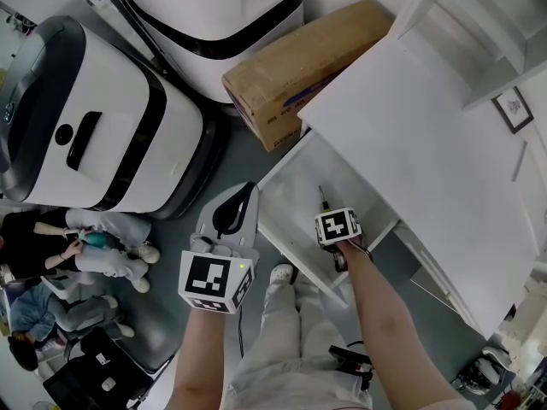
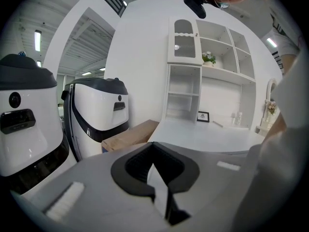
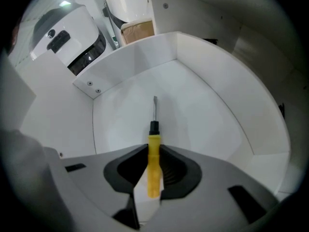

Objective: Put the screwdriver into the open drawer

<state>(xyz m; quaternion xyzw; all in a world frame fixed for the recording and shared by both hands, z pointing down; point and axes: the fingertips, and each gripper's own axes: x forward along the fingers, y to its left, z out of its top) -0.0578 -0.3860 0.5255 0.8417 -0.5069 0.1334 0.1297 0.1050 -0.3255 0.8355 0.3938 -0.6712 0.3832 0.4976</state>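
Pinching the yellow screwdriver [image 3: 153,146], the right gripper [image 3: 153,152] holds it tip-down, with the open drawer [image 3: 137,64] floor straight below.

The left gripper [image 1: 231,216] and right gripper [image 3: 153,170] are grey shells with black padding round the jaws. Each bears a white cube [image 1: 214,280] with black square markers. A thin dark cable [image 1: 240,331] hangs below the left one. Pale trousers [image 1: 282,348]; a white shoe [image 1: 280,273], possibly a trainer.

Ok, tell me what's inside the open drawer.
Just the yellow-handled screwdriver, clamped in the right gripper above the bare floor of the drawer. The gripper's body covers the near part.
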